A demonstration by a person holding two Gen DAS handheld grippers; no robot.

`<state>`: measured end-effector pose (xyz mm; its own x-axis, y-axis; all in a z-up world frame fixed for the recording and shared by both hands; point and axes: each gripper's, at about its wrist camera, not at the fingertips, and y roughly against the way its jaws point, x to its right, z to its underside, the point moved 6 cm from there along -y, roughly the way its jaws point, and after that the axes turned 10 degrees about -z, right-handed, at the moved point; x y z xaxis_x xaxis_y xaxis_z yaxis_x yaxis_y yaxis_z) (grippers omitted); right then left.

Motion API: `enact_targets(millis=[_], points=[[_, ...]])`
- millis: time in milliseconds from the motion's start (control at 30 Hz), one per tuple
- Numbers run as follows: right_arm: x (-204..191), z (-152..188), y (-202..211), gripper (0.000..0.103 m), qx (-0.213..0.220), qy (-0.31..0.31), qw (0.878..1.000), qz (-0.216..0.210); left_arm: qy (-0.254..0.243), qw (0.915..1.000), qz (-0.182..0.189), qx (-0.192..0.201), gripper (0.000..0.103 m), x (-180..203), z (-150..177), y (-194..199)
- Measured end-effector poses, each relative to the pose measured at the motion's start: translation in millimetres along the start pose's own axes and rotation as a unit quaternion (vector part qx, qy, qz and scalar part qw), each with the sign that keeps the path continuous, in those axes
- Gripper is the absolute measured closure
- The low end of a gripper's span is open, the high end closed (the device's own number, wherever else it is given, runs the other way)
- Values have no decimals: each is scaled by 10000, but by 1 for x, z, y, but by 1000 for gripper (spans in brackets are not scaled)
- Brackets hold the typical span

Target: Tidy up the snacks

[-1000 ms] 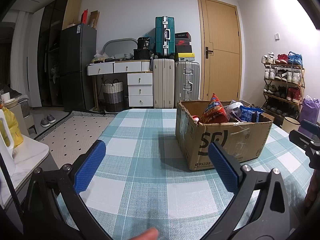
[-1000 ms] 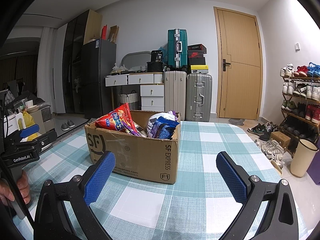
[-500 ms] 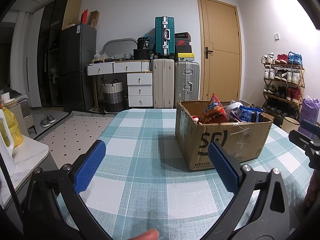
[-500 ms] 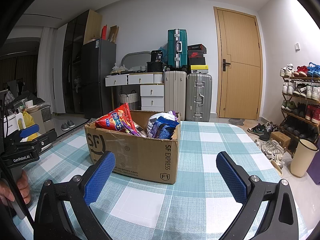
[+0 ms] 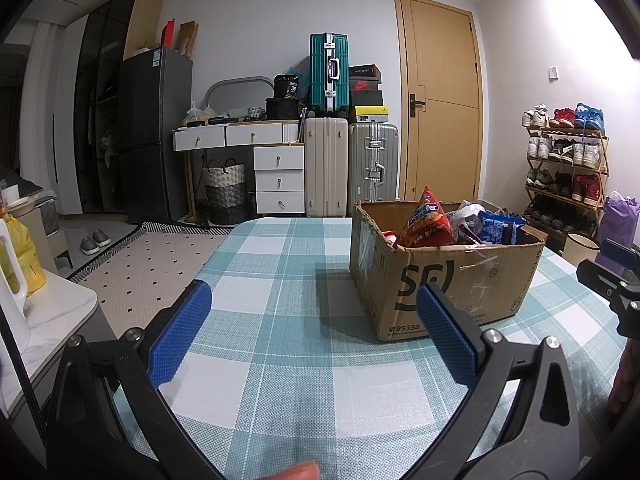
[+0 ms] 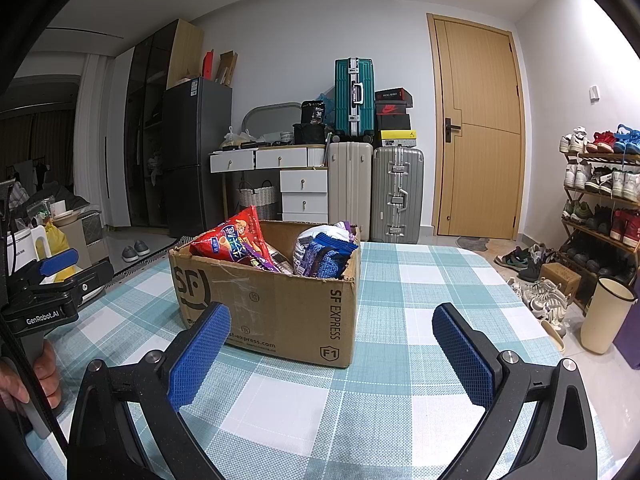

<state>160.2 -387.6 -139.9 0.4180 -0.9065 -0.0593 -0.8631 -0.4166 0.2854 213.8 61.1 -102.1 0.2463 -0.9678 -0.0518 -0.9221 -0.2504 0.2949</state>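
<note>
Left tongs (image 5: 308, 336): spread wide, nothing between the blue pads; they hang low over the checked surface (image 5: 280, 280), with bare cloth straight ahead of them.
Right tongs (image 6: 332, 352): also spread wide and holding nothing, low over the same surface.
Box (image 6: 272, 300): an open brown cardboard carton standing upright on the surface; it sits ahead and to the right of the left tongs, and ahead and slightly to the left of the right tongs, its near face just beyond the right tongs' left pad.
Snacks: all the packets in view are inside the box. A red-orange chip bag (image 6: 232, 240) leans up at the end nearer the left tongs; blue packets (image 6: 328, 256) and a white wrapper are bunched at the end nearer the right tongs. More may lie lower down, hidden by the walls.
Surface around the box: no loose packets on the cloth in either view.
Step in hand: not settled. The scene fits snacks gathered into the box and the tongs drawn back, and it fits equally a full box waiting to be sorted out onto the cloth.
Next move, as a judgement: any reach into the box calls for coming in over the rim from above, since the walls block a level approach; the bags look soft and crinkly, so a light pinch on an upper edge would suit.
Risk: pushing the carton's wall could slide it on the cloth.
</note>
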Motion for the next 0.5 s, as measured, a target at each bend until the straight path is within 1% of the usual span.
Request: enact_targets(millis=[500], points=[[0,0,0,0,0,-1,10000,0,-9,10000,36,-1,1,2,0,-2]])
